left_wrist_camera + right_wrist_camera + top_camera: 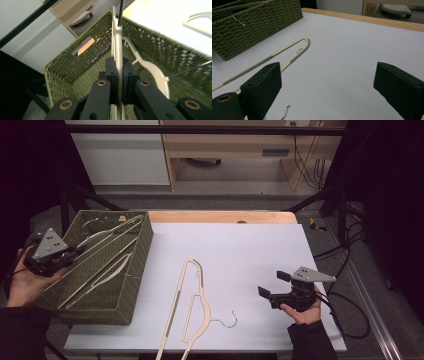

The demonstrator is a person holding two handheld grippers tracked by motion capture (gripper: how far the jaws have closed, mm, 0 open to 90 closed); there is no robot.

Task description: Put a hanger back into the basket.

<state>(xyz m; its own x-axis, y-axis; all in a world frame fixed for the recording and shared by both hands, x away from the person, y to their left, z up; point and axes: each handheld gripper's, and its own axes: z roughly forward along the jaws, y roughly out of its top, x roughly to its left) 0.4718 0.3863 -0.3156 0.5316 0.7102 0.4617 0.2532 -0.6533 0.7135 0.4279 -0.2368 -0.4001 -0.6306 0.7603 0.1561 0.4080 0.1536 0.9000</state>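
Note:
A green woven basket (pixel 143 251) stands at the table's left and holds several cream hangers (pixel 107 240). My left gripper (pixel 75 253) sits over the basket's left rim, shut on the edge of one cream hanger (pixel 117 47), which runs straight up between its jaws in the left gripper view. Another cream hanger (pixel 187 305) with a metal hook (pixel 231 319) lies flat on the white table, its end over the front edge. My right gripper (pixel 270 284) hovers open to the right of that hanger, its jaws wide apart with nothing between them; the hanger's (pixel 287 53) far loop lies ahead of it.
The white board (pixel 235 250) covers a wooden table (pixel 220 216). The basket wall (pixel 257 22) rises at the far left in the right gripper view. Black frame bars and cables run along the right side (pixel 345 270). A wooden desk (pixel 235 145) stands beyond.

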